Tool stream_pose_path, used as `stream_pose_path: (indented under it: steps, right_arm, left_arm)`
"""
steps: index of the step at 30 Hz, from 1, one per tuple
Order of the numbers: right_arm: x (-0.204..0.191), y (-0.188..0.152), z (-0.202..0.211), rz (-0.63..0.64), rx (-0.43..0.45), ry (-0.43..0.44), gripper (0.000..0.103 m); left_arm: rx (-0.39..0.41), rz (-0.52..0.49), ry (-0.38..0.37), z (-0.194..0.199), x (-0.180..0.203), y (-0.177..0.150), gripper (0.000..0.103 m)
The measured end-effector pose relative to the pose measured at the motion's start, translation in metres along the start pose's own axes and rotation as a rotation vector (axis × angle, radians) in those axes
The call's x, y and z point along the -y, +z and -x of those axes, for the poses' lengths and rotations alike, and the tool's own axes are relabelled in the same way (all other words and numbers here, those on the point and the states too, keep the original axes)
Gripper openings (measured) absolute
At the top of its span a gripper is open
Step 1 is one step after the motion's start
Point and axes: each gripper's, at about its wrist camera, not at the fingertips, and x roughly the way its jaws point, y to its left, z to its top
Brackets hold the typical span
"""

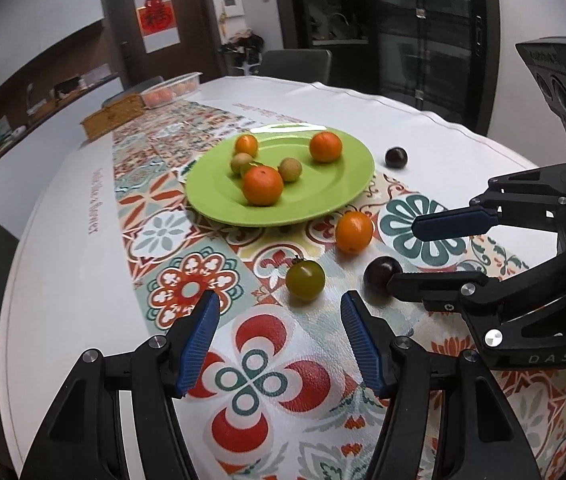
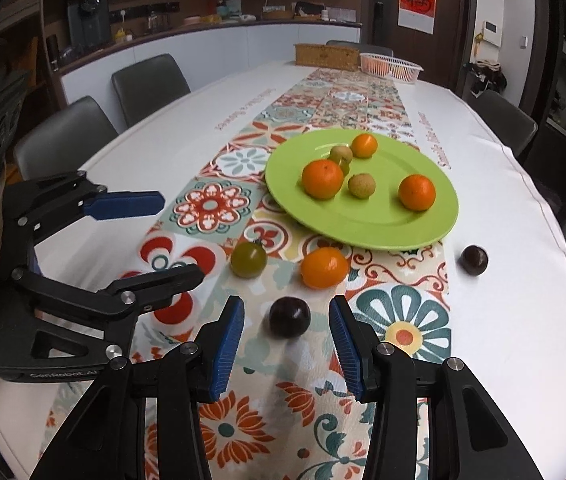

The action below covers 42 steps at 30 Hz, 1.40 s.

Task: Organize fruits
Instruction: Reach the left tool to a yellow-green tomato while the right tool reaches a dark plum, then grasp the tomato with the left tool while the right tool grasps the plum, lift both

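A green plate (image 1: 323, 204) (image 2: 395, 228) holds three oranges and small green-brown fruits. On the tablecloth in front of it lie a loose orange (image 1: 354, 231) (image 2: 324, 267), a green tomato (image 1: 305, 280) (image 2: 248, 260) and a dark plum (image 1: 381, 274) (image 2: 289, 317). A second dark plum (image 1: 396, 157) (image 2: 474, 260) lies right of the plate. My left gripper (image 1: 279, 308) is open and empty, just short of the green tomato. My right gripper (image 2: 285, 310) is open, its fingers on either side of the near plum, not touching it; it also shows in the left wrist view (image 1: 401, 252).
A wicker box (image 2: 326, 56) and a plastic basket of fruit (image 2: 391, 66) stand at the table's far end. Grey chairs (image 2: 149, 84) line the left side, and another chair (image 2: 507, 120) is on the right. The table edge curves at the right.
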Motion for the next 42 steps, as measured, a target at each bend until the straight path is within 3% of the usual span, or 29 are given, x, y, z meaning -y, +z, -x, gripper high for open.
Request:
stream_pose_path:
  steps: [13, 23, 29, 42]
  right_arm:
    - [0.001, -0.007, -0.019, 0.007, -0.042, -0.004, 0.043]
    - [0.005, -0.007, -0.026, 0.002, -0.051, 0.037, 0.029]
    - [0.008, -0.007, -0.025, 0.0, -0.042, 0.039, 0.028]
    - [0.021, -0.006, -0.012, -0.026, 0.004, 0.061, 0.028]
  left_arm:
    - [-0.022, -0.06, -0.077, -0.031, 0.002, 0.004, 0.061]
    - [-0.048, -0.053, -0.111, -0.044, 0.001, 0.007, 0.04]
    - [-0.066, -0.023, -0.136, -0.05, 0.003, 0.009, 0.028]
    - [-0.064, 0.057, -0.083, -0.028, 0.012, 0.012, 0.027]
